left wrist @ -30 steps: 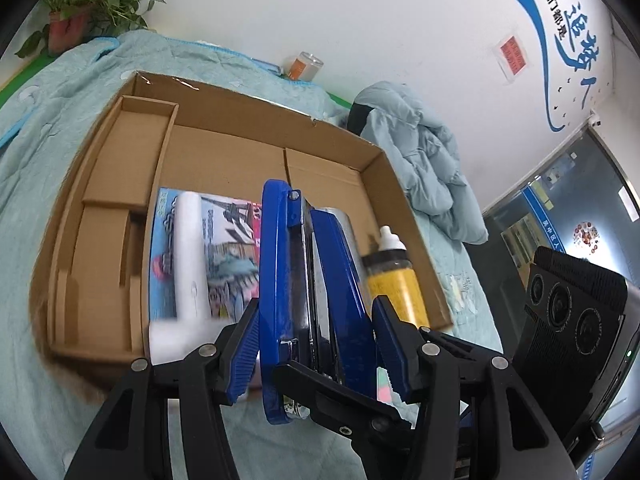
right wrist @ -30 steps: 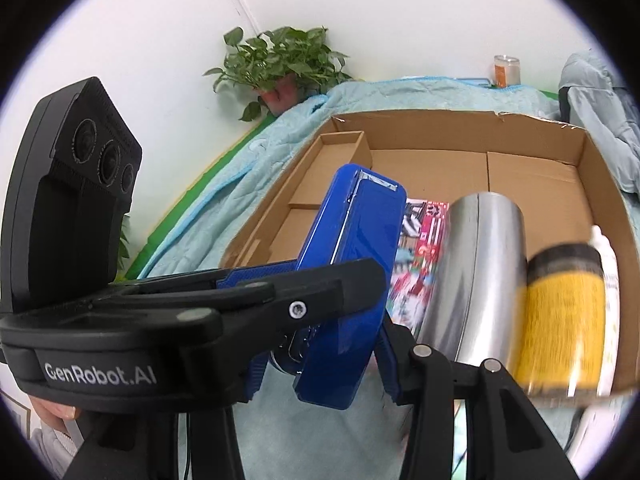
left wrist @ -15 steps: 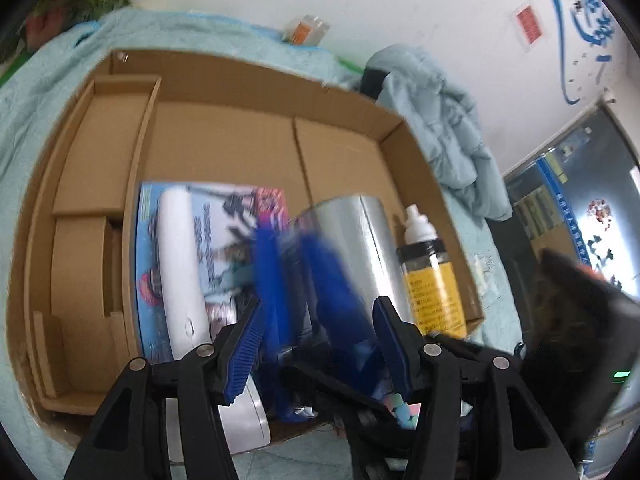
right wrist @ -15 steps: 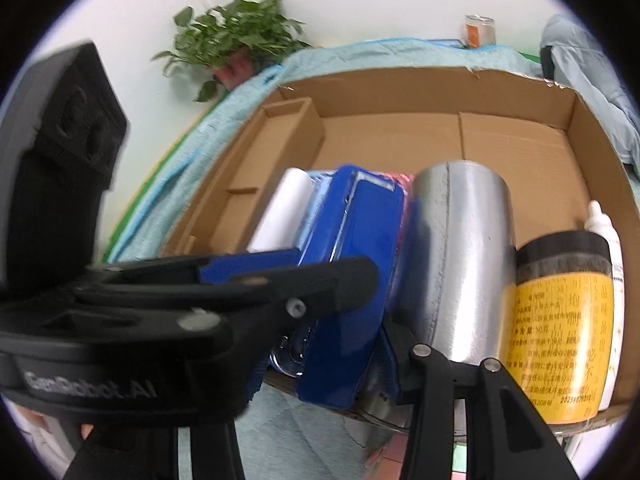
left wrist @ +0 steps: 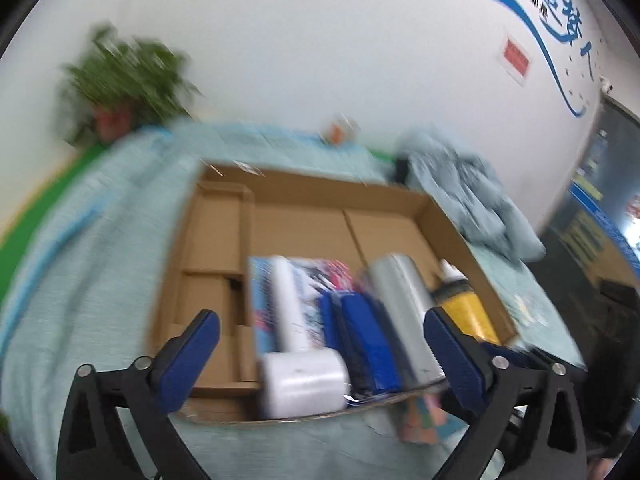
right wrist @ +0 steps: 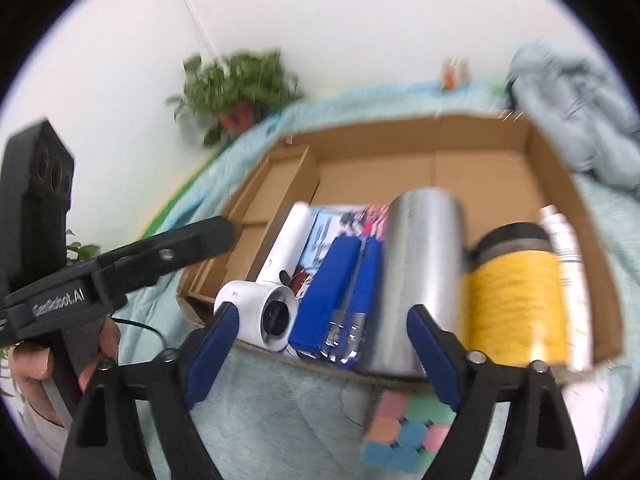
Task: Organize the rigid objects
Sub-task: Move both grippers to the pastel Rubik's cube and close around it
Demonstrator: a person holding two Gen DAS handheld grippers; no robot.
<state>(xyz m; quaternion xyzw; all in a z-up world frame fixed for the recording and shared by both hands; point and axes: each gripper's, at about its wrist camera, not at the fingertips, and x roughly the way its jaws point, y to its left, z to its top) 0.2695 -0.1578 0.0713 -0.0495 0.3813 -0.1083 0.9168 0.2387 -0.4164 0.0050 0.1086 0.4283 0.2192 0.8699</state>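
Both grippers, left (left wrist: 320,344) and right (right wrist: 322,340), spread, empty; ahead, box (right wrist: 560,168) holds stapler (right wrist: 332,276), steel cup (right wrist: 420,272), bottle (right wrist: 516,296).

I see a potted plant (right wrist: 236,88) against the white wall (right wrist: 360,20), at the far corner of a bed under a pale teal cover (left wrist: 80,264). A crumpled blue-grey garment (left wrist: 472,200) lies heaped on the bed's far right. A small orange-labelled jar (right wrist: 454,72) stands by the wall. Blue lettering (left wrist: 560,4) and a red notice (left wrist: 516,58) mark the wall. Pastel foam blocks (right wrist: 404,432) lie on the cover nearest me.
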